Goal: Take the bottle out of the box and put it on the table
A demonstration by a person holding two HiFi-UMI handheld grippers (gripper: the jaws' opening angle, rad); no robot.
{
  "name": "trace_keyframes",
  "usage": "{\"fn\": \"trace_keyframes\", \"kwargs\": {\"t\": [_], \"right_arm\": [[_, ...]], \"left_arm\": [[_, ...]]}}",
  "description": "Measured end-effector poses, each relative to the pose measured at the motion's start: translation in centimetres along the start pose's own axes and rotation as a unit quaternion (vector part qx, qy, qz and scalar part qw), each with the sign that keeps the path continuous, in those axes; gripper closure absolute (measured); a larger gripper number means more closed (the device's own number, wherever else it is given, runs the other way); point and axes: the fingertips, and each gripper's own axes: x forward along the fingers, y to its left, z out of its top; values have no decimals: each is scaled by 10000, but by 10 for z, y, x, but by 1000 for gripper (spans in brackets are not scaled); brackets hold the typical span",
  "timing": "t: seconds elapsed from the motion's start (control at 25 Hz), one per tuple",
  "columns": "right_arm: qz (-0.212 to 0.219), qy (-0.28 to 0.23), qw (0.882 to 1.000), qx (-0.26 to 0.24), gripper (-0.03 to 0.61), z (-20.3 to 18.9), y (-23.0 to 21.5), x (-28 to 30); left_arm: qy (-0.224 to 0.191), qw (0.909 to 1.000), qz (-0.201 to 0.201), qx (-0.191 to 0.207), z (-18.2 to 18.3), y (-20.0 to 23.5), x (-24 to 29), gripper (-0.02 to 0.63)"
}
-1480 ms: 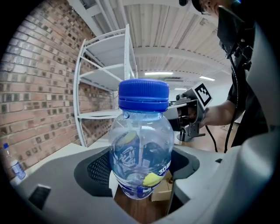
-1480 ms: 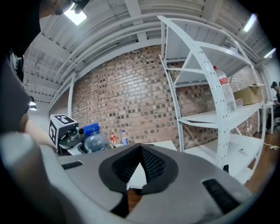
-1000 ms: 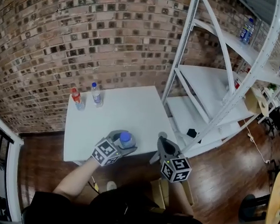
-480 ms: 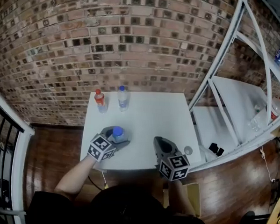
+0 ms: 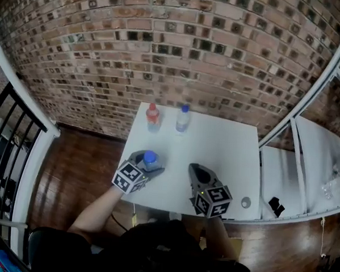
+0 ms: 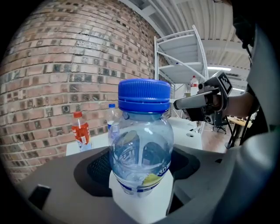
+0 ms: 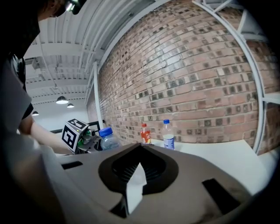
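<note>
**Bottle in my left grip, near the table's front-left edge**

My left gripper (image 5: pixel 147 166) is clamped on the clear, blue-capped bottle (image 6: pixel 141 144) just under its shoulder, above the table (image 5: pixel 214 157) near its front-left edge. I judge the bottle to be thin plastic: light, smooth and easily dented, so a gentle hold there suits it. My right gripper (image 5: pixel 196 171) is closed and empty. The bottle's base is hidden, so I cannot tell whether it touches the table.

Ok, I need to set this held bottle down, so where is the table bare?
Crowded: the far left, around the red-capped bottle and blue-capped bottle. Bare: the middle and right half of the table, between those two and the front, where the left gripper grips the held bottle beside the right gripper. A small round thing sits near the front right corner.
</note>
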Motion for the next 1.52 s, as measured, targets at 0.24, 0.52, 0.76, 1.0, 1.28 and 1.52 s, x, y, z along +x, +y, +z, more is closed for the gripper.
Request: {"fn": "trace_keyframes", "kwargs": {"t": [0.24,0.52,0.76,1.0,1.28,1.52], "right_arm": [[402,113,9988,-251,574,22,-16,29],[362,121,9988,-314,574,32,-54,38],[-97,142,9998,-58,574,29,-112,19],[-756,102,9967,285,574,10,-171,-18],[-1476,109,9861,760,574,-21,-223,-69],[-2050,78,9728,1078,574,-46,-260,-110]], "left_arm": [[-62,9994,243,-222,9,14,11,250],[-125,9992,276,-275,23,29,53,250],[-91,9998,-122,-139,39,16,118,250],[15,9967,-807,103,53,-26,198,250],[89,9934,-1100,319,62,-62,276,250],[218,9919,-1174,427,55,-78,327,250]]}}
